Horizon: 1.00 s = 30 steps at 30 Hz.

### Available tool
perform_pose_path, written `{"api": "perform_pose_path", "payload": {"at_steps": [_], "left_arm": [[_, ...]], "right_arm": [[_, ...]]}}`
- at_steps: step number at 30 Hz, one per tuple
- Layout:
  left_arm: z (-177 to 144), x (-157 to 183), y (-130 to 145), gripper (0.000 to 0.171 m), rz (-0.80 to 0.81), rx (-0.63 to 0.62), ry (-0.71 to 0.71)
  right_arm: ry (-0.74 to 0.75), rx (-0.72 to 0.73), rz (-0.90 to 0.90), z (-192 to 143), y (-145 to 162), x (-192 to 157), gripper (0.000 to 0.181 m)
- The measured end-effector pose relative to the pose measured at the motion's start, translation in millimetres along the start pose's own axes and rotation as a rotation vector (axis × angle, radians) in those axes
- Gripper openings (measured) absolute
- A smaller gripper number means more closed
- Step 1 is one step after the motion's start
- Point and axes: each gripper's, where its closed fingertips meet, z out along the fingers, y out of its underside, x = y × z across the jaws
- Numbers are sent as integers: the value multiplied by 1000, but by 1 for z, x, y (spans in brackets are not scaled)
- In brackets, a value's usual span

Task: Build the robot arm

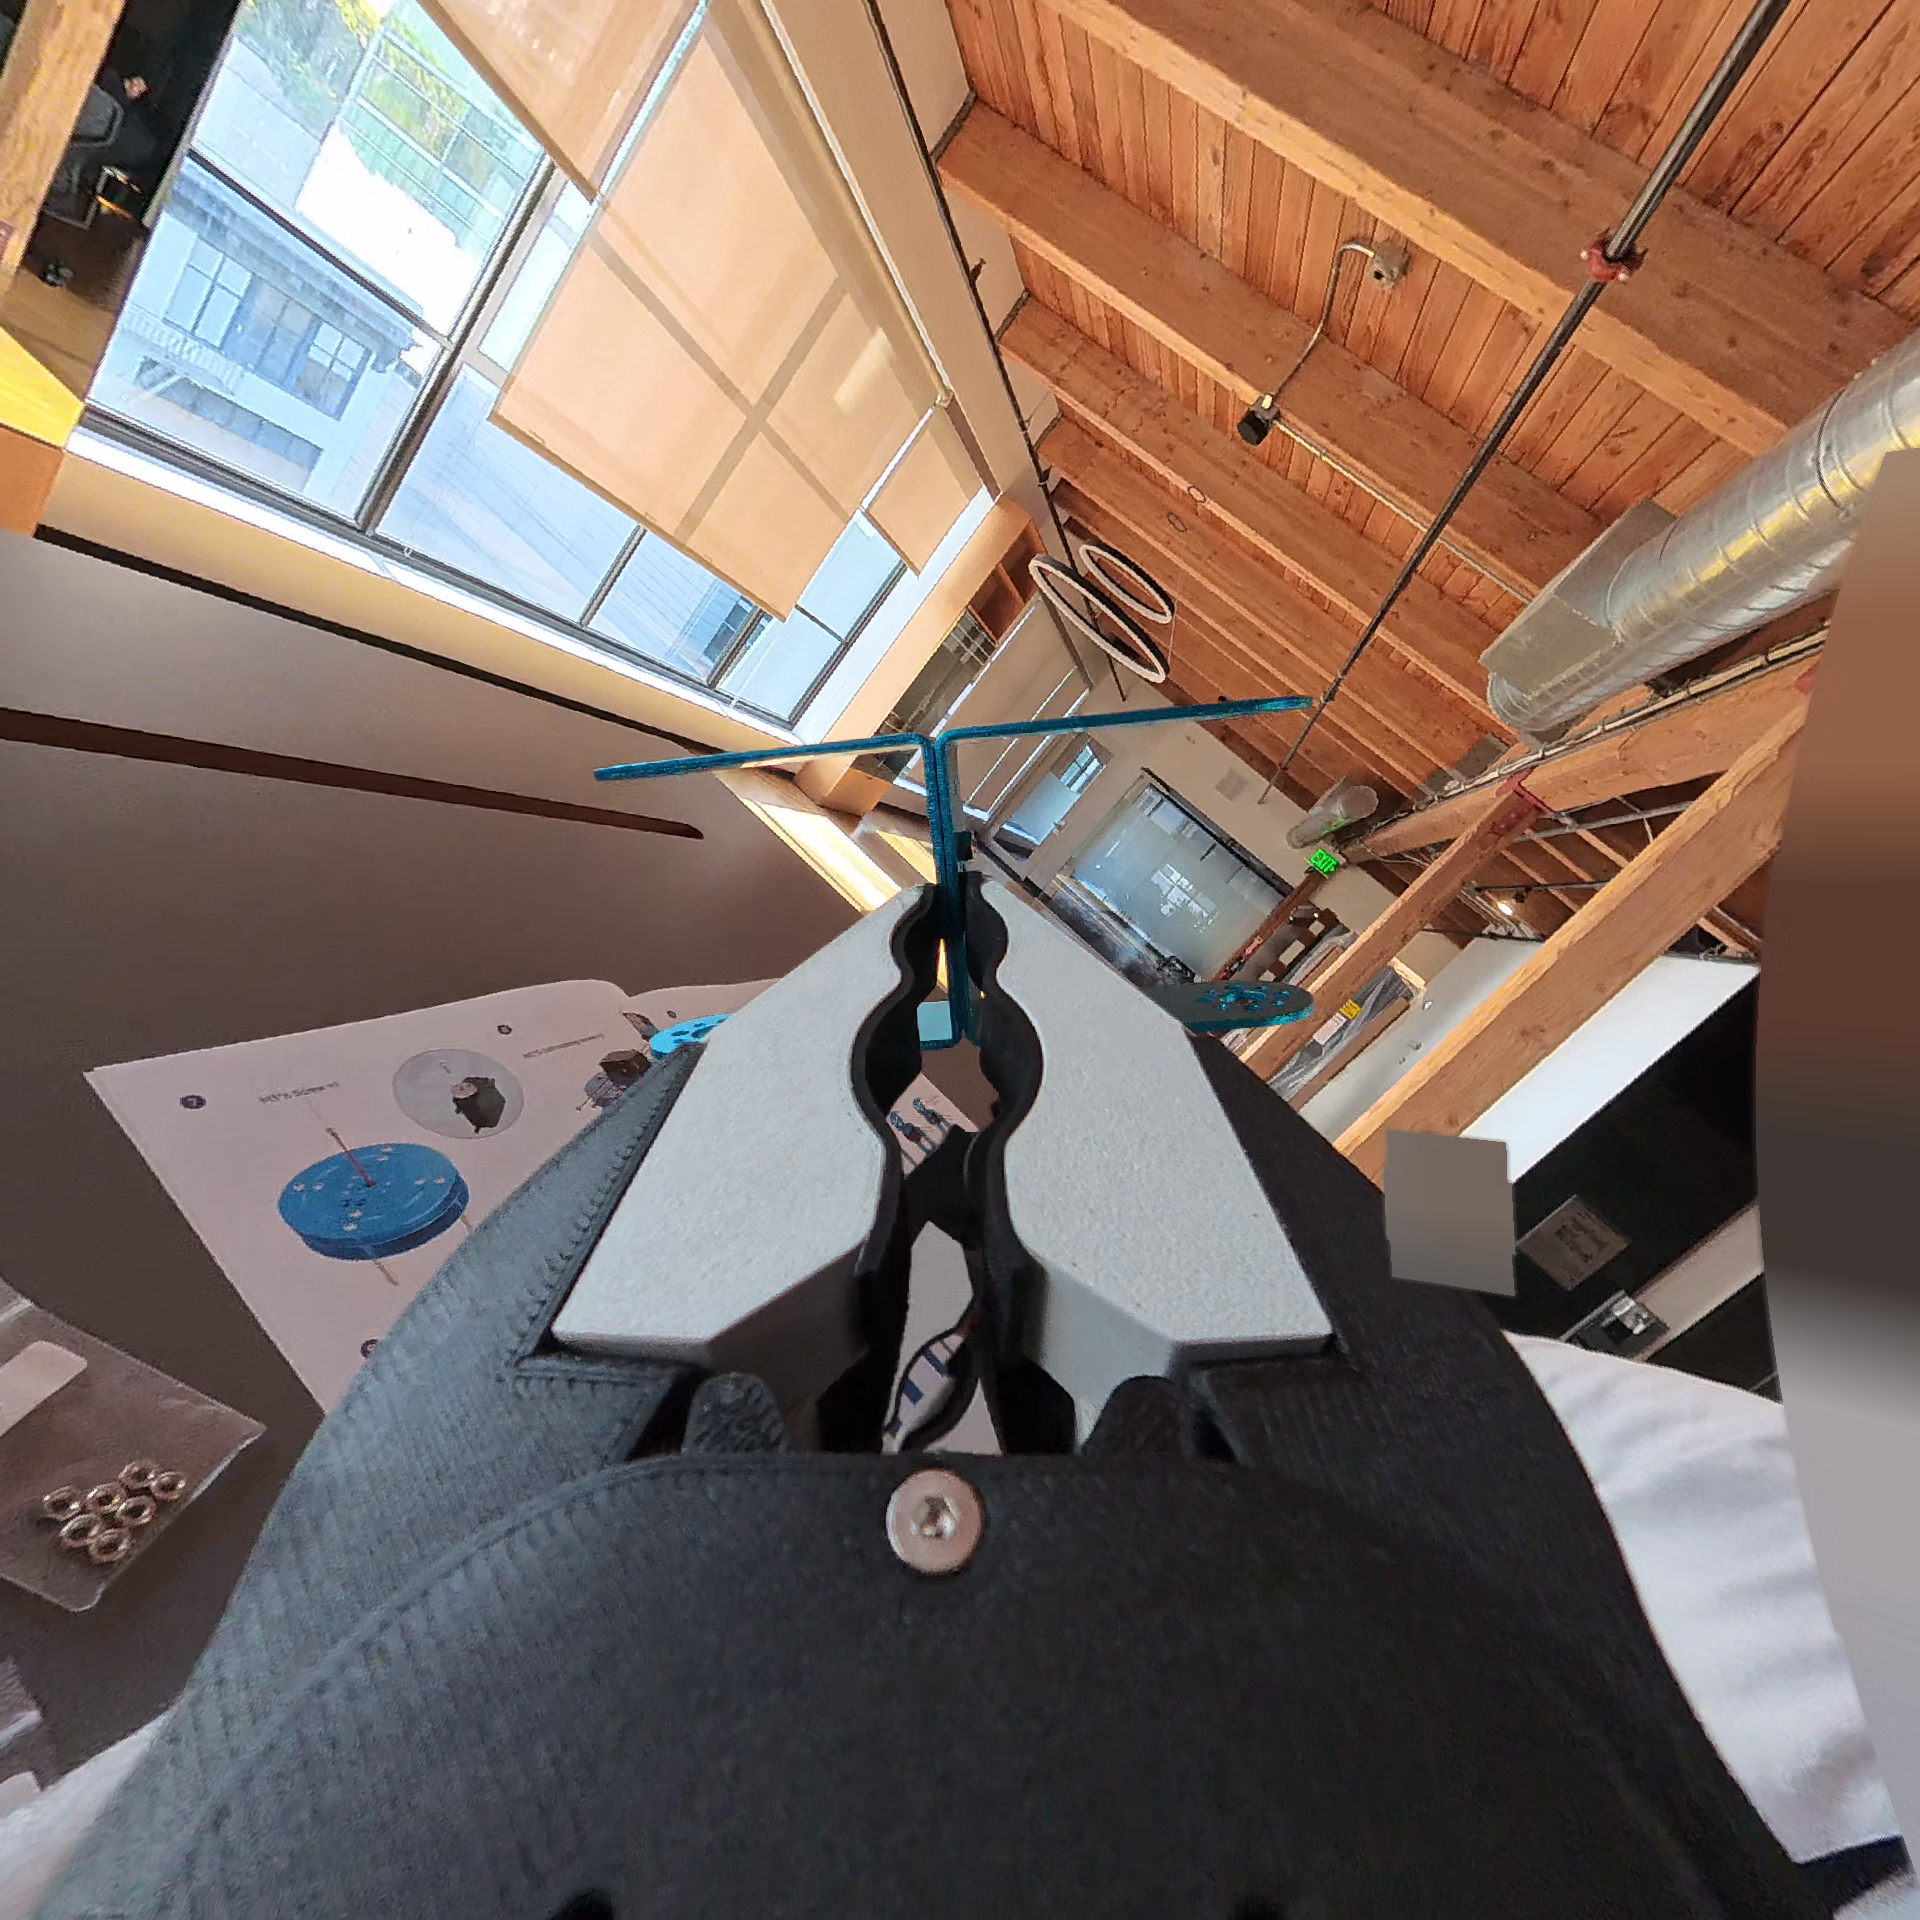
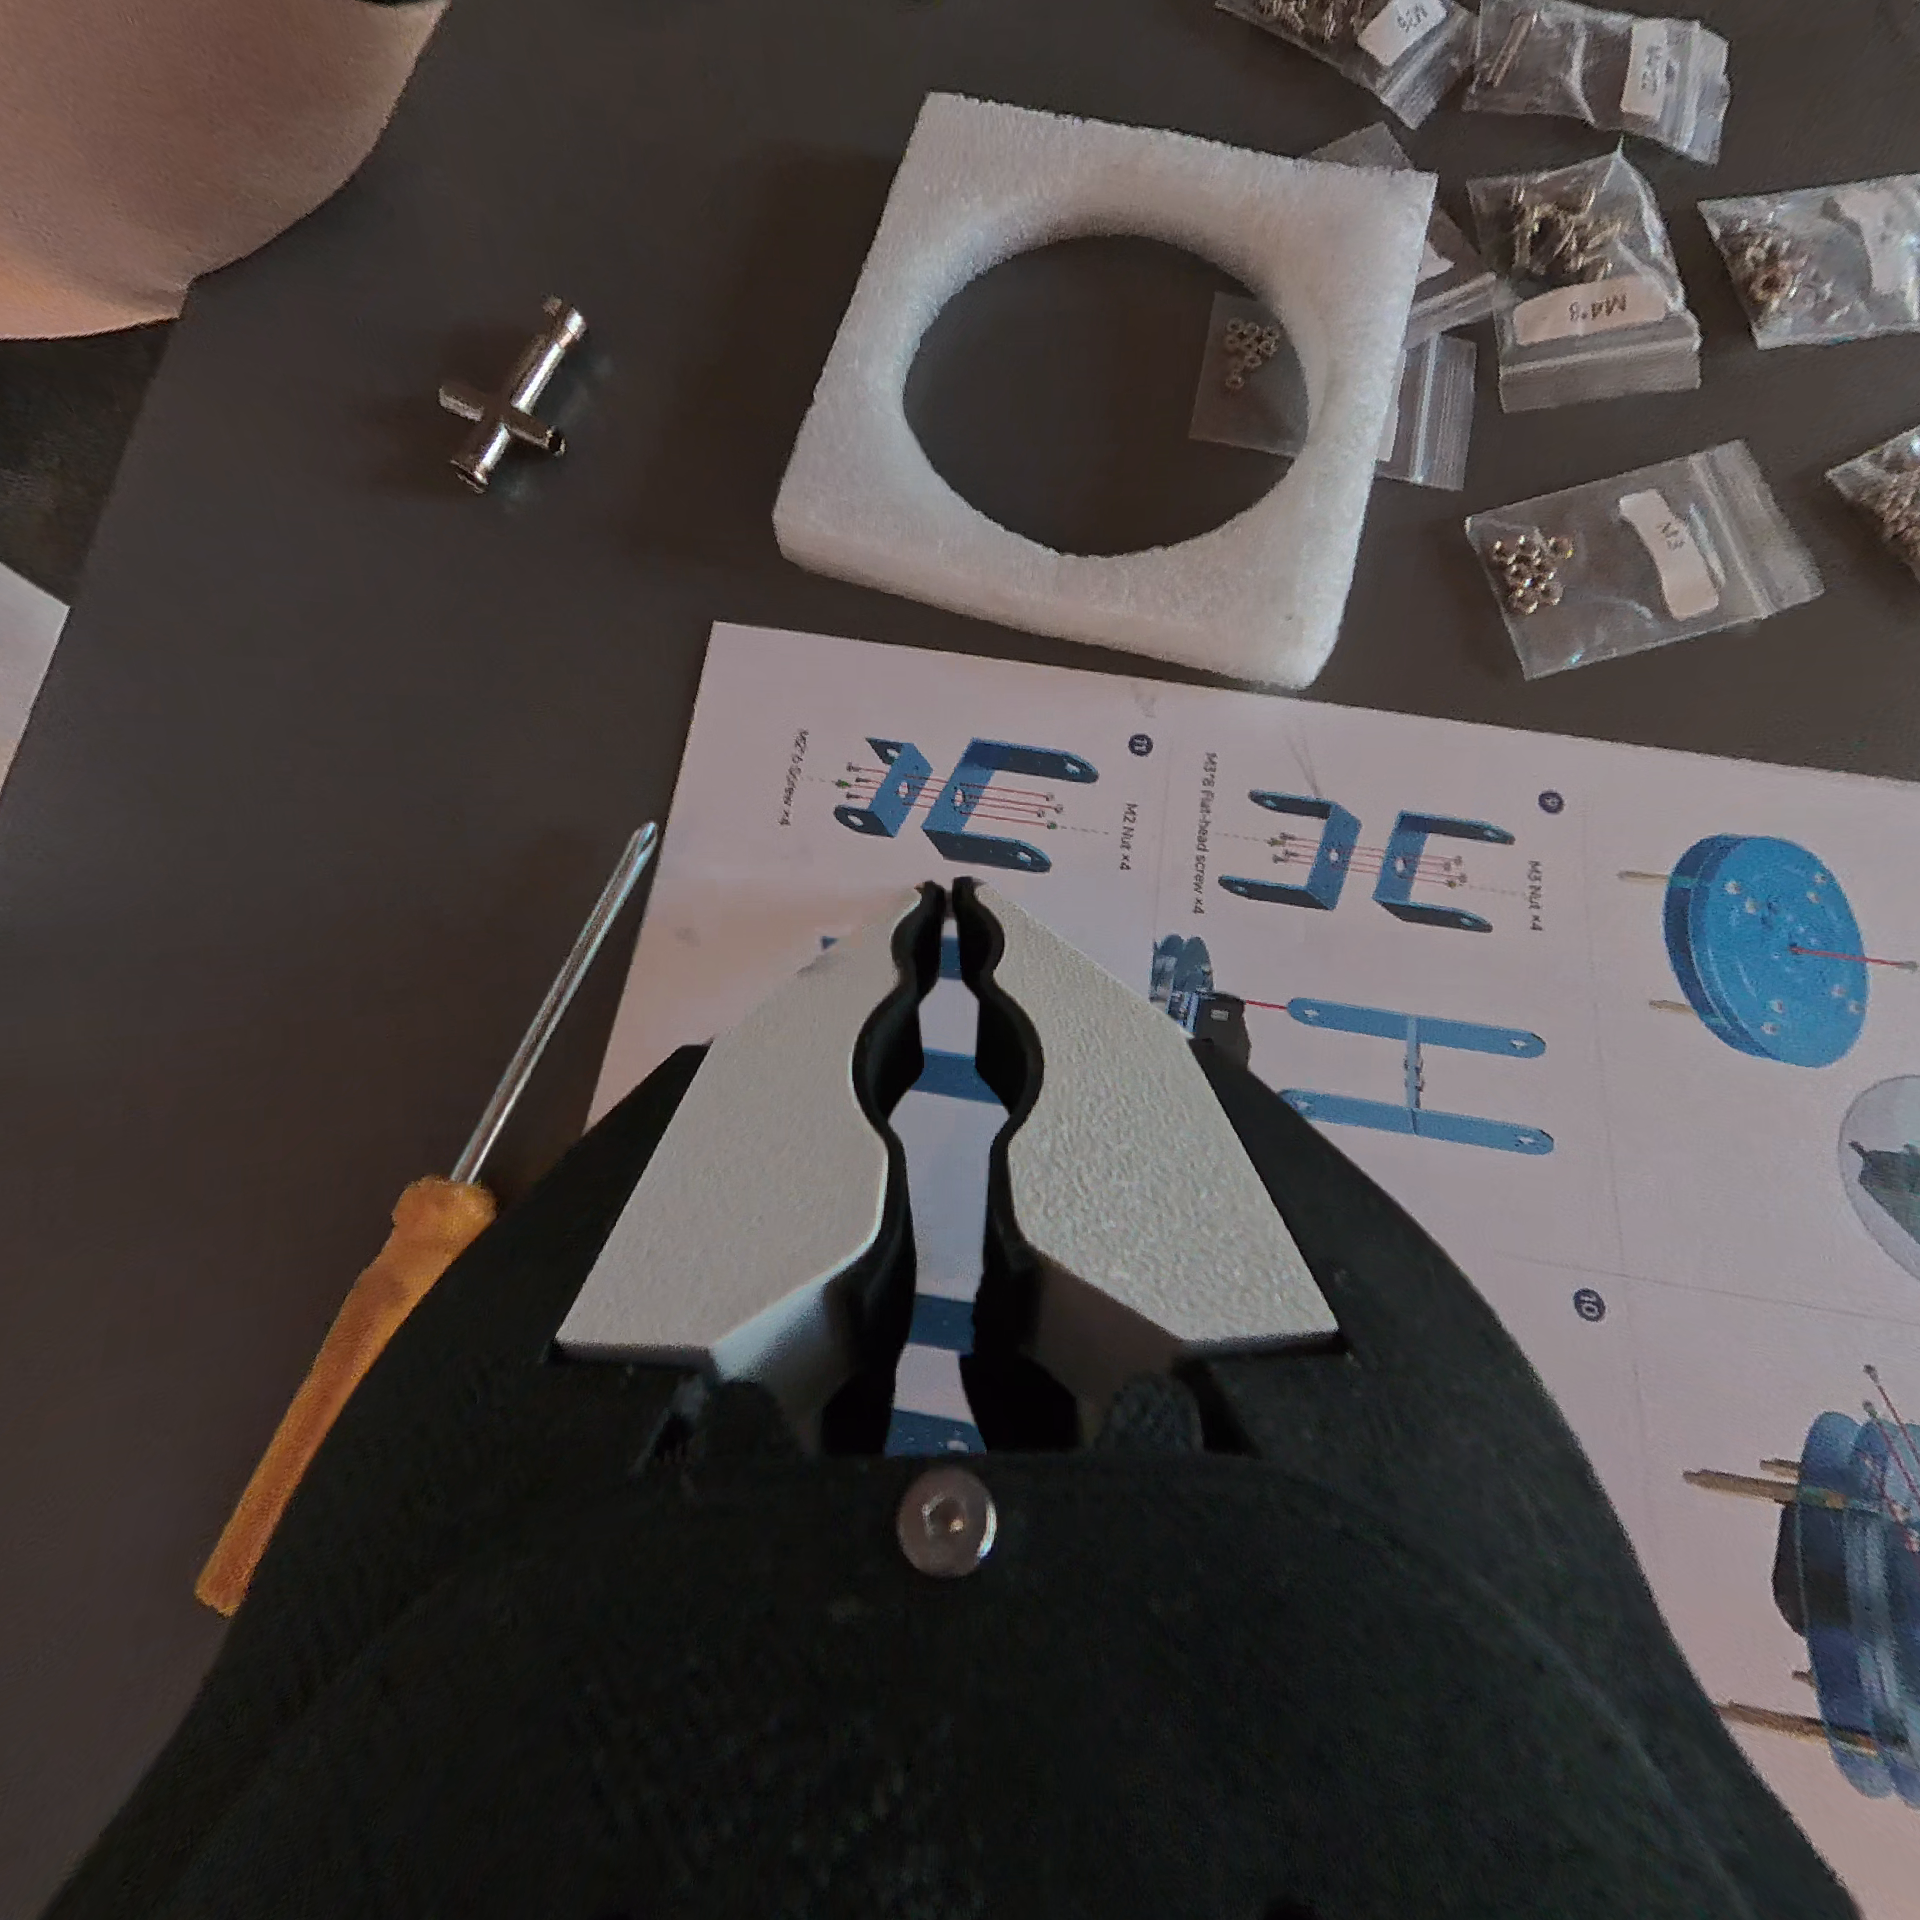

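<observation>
Writing marks the instruction sheet (image 2: 1351, 1236), bag labels (image 2: 1569, 310), green sign (image 1: 1323, 860).

On the dark counter (image 2: 364, 675) lies a white foam square (image 2: 1101, 374) with a round hole cut through it; a small clear bag of nuts (image 2: 1247, 353) shows inside the hole. Beside the foam sits a cluster of clear bags of screws and nuts (image 2: 1600, 260). A metal cross-shaped wrench (image 2: 514, 400) lies well apart from the foam. A printed instruction sheet (image 2: 1351, 1039) with blue diagrams lies near the foam, and a screwdriver with an orange handle (image 2: 343, 1371) rests along the sheet's edge. Overhead are wooden ceiling beams (image 1: 1351, 187), a silver duct (image 1: 1704, 561) and large windows (image 1: 416, 343).
</observation>
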Motion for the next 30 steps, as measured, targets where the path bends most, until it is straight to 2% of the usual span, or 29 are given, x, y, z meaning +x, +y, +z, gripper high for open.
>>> {"api": "perform_pose_path", "payload": {"at_steps": [7,14,19,26,28,30], "left_arm": [[-1,-1,-2,2,24,-2,8],[-9,2,-14,2,14,39,11],[-10,3,-15,2,17,40,12],[-8,0,-13,3,-6,29,14],[-9,2,-15,3,-1,30,12],[-14,5,-21,2,21,41,8]], "right_arm": [[69,45,-102,-8,-12,-2,8],[18,76,-52,-5,-10,-4,8],[58,0,-128,-8,-9,-1,15],[-48,-74,7,0,8,3,15],[-47,-112,-36,-2,5,3,15],[-19,-213,-185,-6,8,5,16]]}}
